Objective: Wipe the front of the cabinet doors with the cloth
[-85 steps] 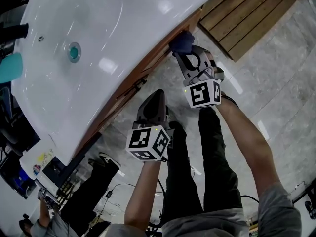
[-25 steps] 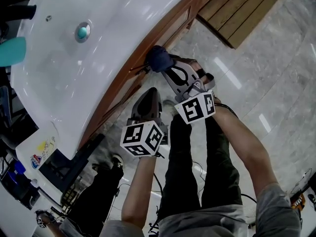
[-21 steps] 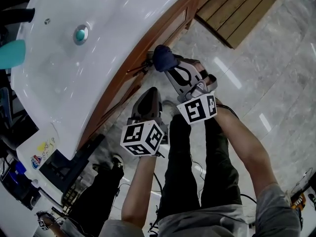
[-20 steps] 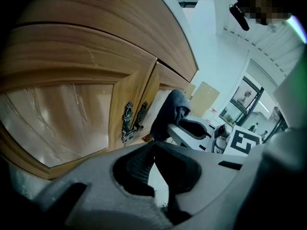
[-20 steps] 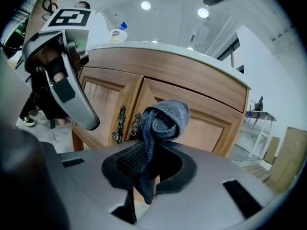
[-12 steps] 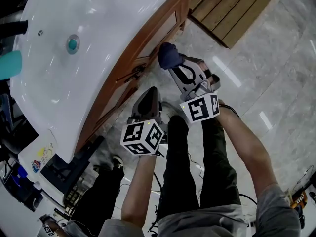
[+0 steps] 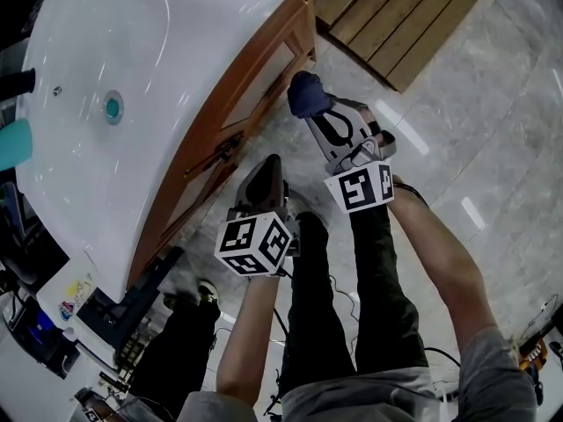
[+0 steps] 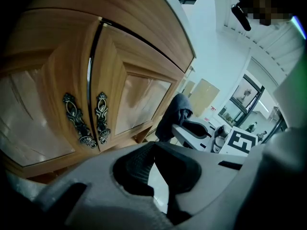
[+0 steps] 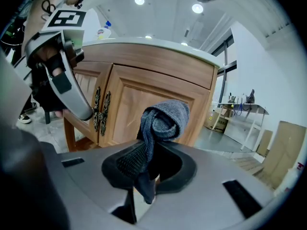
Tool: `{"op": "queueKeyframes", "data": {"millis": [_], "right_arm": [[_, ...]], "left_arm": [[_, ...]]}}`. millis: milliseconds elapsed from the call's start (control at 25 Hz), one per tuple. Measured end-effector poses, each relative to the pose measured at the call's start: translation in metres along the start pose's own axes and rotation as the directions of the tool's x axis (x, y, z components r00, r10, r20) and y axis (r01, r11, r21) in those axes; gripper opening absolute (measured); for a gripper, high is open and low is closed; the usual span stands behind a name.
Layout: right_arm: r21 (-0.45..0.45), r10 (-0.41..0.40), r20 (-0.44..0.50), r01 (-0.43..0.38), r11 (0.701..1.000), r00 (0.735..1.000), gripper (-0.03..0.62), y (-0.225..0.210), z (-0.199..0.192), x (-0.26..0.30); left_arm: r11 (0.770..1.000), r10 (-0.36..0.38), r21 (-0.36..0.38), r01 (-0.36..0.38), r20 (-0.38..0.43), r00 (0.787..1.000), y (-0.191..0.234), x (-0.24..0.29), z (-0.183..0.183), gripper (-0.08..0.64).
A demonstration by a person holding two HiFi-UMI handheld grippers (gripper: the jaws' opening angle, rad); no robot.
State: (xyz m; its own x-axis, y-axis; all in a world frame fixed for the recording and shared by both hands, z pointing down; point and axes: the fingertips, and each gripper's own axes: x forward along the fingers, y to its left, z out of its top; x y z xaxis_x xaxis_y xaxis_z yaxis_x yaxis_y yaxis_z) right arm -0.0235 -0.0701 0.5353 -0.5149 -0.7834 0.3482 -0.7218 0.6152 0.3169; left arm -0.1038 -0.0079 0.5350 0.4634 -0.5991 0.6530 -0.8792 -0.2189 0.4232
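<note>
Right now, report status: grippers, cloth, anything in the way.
Right gripper shut on cloth. Left gripper shut, empty. Cloth appears just off the cabinet doors. Nothing between cloth and doors.

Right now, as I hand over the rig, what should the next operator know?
Left tongs: shut, empty, held back from the cabinet doors.
Right tongs: shut on the cloth, in front of the right-hand door, near its outer corner; contact unclear.
Done: cloth gripped. No wipe marks show.
To do: wipe both door fronts, around the handles.
</note>
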Motion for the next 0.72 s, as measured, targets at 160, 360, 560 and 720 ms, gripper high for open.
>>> {"op": "queueKeyframes", "data": {"millis": [160, 360, 560, 720], "right_arm": [[0.01, -0.003, -0.021, 0.003, 1.0, 1.0, 0.054, -0.013, -0.021, 0.008], [0.015, -0.021, -0.034, 0.021, 1.0, 0.999, 0.054, -0.03, -0.039, 0.02], [-0.001, -0.014, -0.054, 0.014, 1.0, 0.998, 0.054, -0.037, -0.063, 0.036], [-0.026, -0.024, -0.064, 0.023, 0.999, 0.998, 0.054, -0.041, -0.077, 0.048]], "left_arm": [[1.0, 0.013, -0.008, -0.013, -0.005, 1.0, -0.003, 0.013, 0.0, 0.008], [0.999, 0.029, -0.023, -0.029, -0.009, 1.0, -0.004, 0.029, 0.0, 0.008], [0.998, 0.048, -0.033, -0.048, -0.003, 0.999, 0.0, 0.042, 0.002, 0.008], [0.996, 0.073, -0.045, -0.073, 0.006, 0.997, 0.011, 0.048, 0.005, 0.008]]}}
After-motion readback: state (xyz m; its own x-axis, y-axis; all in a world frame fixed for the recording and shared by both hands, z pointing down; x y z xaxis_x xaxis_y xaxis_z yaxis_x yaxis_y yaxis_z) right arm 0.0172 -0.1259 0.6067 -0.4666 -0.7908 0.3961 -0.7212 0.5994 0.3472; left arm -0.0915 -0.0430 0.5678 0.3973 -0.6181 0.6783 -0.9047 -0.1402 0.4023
